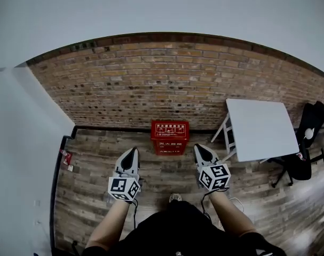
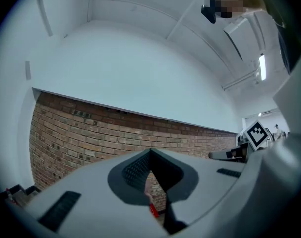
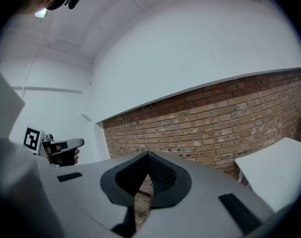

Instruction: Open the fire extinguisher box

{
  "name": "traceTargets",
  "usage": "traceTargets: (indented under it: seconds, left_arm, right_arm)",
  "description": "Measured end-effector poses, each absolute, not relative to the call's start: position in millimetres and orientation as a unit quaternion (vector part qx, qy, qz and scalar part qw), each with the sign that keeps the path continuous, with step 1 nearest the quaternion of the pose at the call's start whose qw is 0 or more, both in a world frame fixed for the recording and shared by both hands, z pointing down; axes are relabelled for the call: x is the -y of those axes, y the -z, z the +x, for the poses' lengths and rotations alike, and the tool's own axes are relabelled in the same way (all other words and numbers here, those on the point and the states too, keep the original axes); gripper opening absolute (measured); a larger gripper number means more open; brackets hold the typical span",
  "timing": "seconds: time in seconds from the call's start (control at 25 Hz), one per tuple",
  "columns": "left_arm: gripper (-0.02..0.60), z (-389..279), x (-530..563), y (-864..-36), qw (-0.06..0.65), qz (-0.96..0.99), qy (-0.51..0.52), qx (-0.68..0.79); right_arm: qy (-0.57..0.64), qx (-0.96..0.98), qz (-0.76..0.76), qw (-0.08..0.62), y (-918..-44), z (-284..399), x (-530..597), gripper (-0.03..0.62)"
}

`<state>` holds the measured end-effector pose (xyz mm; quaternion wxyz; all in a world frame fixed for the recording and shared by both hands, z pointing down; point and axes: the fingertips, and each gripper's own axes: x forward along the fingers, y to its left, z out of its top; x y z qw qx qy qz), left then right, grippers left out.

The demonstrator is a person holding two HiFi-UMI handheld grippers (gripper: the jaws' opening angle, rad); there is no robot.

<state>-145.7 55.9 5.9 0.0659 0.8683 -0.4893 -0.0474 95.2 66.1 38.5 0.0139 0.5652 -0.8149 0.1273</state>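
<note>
Person's forearms [image 1: 111,223] are holding both tools out low over the plank floor [image 1: 162,176]. The left gripper [image 1: 132,152] and right gripper [image 1: 200,149] are both sitting pinched closed, with nothing in either. The red fire extinguisher box [image 1: 170,137] is standing on the floor against the brick wall [image 1: 151,79], ahead between the two tips and well apart from them. It's looking like a stiff, rigid case with a lightish lid, probably best taken at the lid's front edge. Latch, hinge side and print are showing too small to make out.

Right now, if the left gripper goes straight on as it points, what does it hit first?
Probably the brick wall, left of the red box. Nothing else shows ahead of the left gripper, though depth is unclear.
</note>
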Motion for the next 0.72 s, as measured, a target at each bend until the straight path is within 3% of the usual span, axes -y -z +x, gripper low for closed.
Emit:
traceTargets:
  seconds: [0.32,0.72]
  left_arm:
    - [0.046,-113,30,-7,0.071,0.857,0.032,0.510]
    - [0.046,-130,123,-22,0.091,0.857,0.028,0.506]
  right_arm:
    - [-0.144,0.826,0.545,0.016,-45,127,41,0.009]
    - [-0.158,0.811,0.563,0.012,-55,116,125,0.009]
